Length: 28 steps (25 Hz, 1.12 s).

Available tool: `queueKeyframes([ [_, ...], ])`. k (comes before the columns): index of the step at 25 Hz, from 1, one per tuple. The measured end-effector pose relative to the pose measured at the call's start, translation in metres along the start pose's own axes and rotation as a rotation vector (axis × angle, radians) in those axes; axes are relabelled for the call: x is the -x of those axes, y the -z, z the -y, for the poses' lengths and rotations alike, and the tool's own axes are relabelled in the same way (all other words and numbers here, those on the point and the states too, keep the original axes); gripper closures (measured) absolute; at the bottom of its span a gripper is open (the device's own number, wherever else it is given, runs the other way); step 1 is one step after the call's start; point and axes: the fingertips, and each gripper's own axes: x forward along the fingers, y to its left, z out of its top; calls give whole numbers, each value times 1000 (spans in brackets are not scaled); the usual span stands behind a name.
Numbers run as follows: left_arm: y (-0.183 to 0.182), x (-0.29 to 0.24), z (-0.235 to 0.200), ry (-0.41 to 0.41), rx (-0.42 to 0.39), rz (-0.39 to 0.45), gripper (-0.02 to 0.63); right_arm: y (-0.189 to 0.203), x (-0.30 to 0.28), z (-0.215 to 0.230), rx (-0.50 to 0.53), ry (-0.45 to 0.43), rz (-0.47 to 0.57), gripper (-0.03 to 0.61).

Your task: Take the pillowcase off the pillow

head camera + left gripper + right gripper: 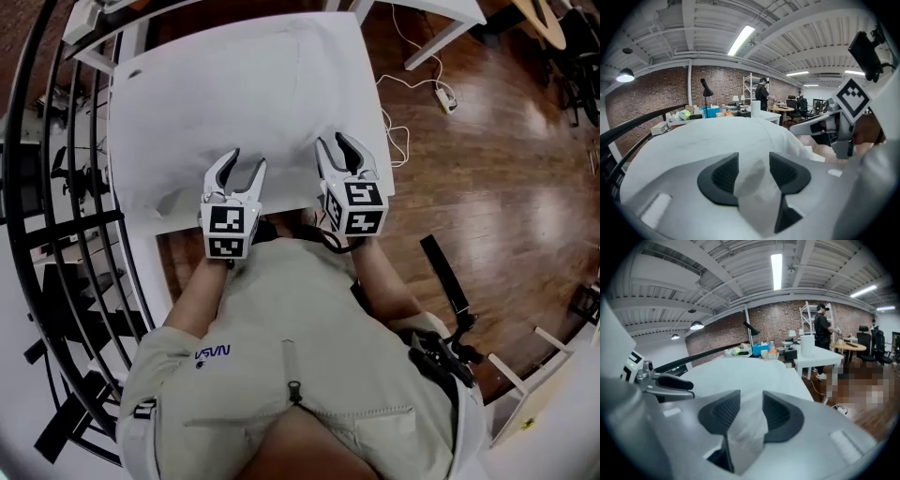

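Observation:
A white pillow in its white pillowcase [234,94] lies flat on a white table [141,248]. My left gripper [247,159] and right gripper [334,142] are side by side at the pillow's near edge, both pointing away and down. In the left gripper view the left gripper [753,161] is open, with a smooth fold of pillowcase [717,136] running between its dark pads. The right gripper [751,401] is open too. Wrinkled pillowcase fabric [740,373] fills its gap, but I see no squeeze. Each gripper shows at the edge of the other's view.
A black curved railing [56,187] runs along the table's left side. On the wooden floor to the right lie a power strip and its cable [445,97]. Another white table [441,14] stands at the far right. A person [822,324] stands by shelves in the background.

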Motion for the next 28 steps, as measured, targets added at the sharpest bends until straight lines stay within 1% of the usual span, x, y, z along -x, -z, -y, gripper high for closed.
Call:
queueKeyframes([
  [1,5,-1,-3,-32,5,-18,391,6,1,1,6,-12,-12,430],
  [3,13,-3,-9,-96,7,-47,331,22,3,1,9,-33,-41,430],
  [5,18,-4,-11,-129,3,-60,305,39,3,1,1,-48,-72,430],
  [9,32,-14,-13,-111,6,-79,296,61,-2,-8,-4,-54,-116,424],
  [10,36,-17,-15,-104,7,-89,296,65,-5,-11,-3,-57,-129,414],
  [13,40,-29,-16,-84,-7,-113,299,73,-13,-17,14,-50,-172,411],
  [15,41,-38,-15,-76,-31,-119,316,76,-18,-17,32,-32,-204,411],
  [16,42,-41,-15,-72,-43,-120,325,77,-20,-17,40,-22,-219,421],
  [18,44,-44,-16,-65,-56,-113,367,78,-23,-19,57,-2,-237,485],
  [21,39,-39,-20,-68,-52,-69,468,76,-20,-19,67,21,-233,552],
  [24,23,-29,-25,-78,-21,-3,546,67,-11,-8,49,53,-205,561],
  [26,9,-22,-32,-96,2,48,574,59,-4,3,41,88,-177,561],
  [28,-5,-15,-44,-121,27,101,589,49,4,16,32,142,-146,563],
])
